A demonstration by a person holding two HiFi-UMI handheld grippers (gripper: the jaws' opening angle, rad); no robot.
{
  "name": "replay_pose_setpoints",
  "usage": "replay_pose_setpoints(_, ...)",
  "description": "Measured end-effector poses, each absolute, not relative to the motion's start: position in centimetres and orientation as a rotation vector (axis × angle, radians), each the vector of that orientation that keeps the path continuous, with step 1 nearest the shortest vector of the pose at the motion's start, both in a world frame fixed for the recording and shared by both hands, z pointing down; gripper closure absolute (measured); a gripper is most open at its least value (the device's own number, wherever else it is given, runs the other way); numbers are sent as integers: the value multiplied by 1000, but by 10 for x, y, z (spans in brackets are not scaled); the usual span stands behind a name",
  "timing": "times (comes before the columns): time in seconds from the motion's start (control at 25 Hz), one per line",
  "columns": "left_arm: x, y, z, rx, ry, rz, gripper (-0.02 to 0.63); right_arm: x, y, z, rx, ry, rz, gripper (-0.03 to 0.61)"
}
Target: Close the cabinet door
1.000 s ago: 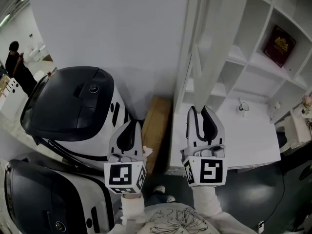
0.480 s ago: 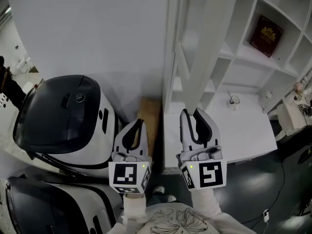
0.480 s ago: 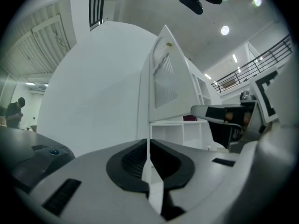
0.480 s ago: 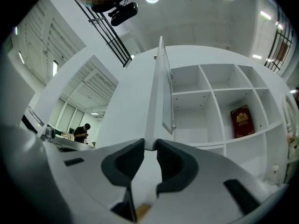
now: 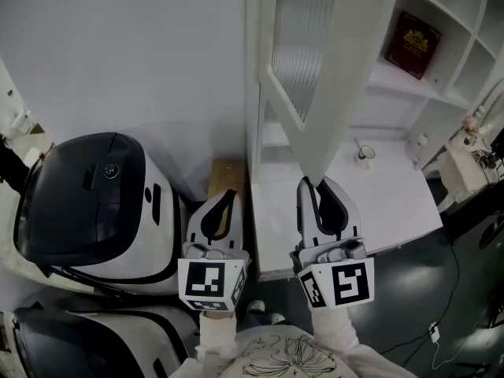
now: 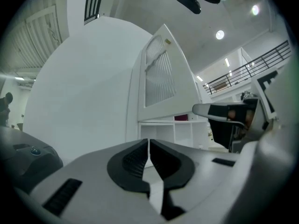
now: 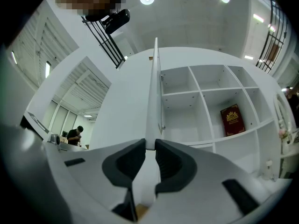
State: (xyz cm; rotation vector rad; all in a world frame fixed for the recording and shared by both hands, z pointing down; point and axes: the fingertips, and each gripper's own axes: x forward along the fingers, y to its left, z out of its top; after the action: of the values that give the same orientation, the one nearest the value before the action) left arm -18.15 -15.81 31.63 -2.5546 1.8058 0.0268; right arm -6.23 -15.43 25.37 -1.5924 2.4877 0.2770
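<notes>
My right hand-held gripper (image 5: 318,184) has just been closing and now clamps the lower edge of the door (image 5: 311,61), which stands open from the cabinet (image 5: 376,93). My left hand-held gripper (image 5: 225,198) is closed and empty.

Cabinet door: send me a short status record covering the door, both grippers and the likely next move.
cabinet door: open, standing out from the shelves
right gripper: jaws have just been closing; the door's free edge is pinched between them
left gripper: shut, empty, off to the door's left, not touching it
task state: door not yet closed
likely next move: swing the door toward the shelves with the right gripper
</notes>
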Motion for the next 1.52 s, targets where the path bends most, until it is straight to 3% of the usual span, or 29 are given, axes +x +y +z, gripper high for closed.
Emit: replay_pose_setpoints(1.52, -87, -223, 328, -2700, 1611, -4, 609, 19, -191, 257, -1402, 2514, 251, 512)
